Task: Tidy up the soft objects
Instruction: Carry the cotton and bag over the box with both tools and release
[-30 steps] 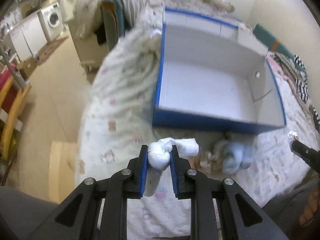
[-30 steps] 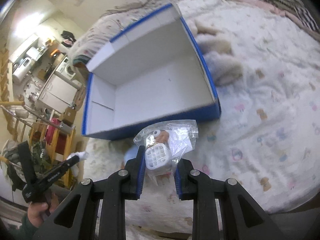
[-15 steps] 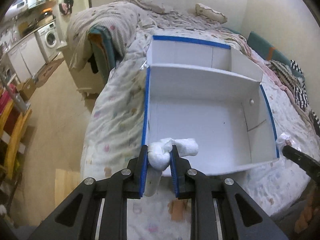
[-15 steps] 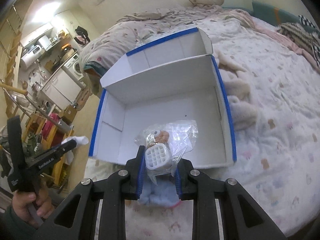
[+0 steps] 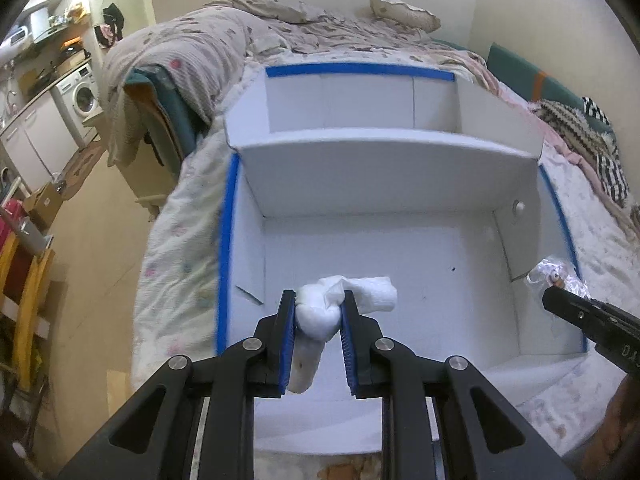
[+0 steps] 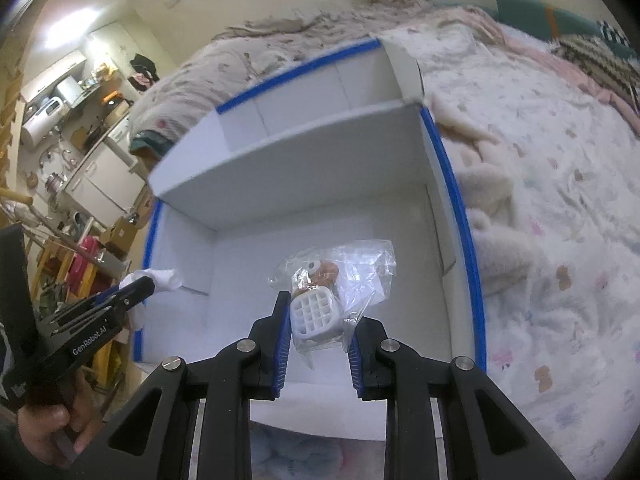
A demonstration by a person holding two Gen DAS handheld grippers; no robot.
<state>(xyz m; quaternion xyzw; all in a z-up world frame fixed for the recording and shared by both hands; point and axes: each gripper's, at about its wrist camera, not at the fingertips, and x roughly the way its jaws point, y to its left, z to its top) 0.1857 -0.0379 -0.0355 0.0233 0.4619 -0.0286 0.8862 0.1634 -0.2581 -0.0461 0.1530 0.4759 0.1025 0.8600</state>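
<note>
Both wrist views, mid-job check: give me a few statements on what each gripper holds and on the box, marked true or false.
1. The left gripper is shut on a white rolled cloth. True.
2. The right gripper is open and holds nothing. False: it is shut on a clear plastic bag with a white gridded item and a small brown toy inside.
3. Both grippers are held above the white box with blue edges. True.
4. The floor of the main compartment is already full of soft items. False: what shows of it is bare.
5. The box stands on a wooden table. False: it sits on a bed with a patterned blanket.
</note>
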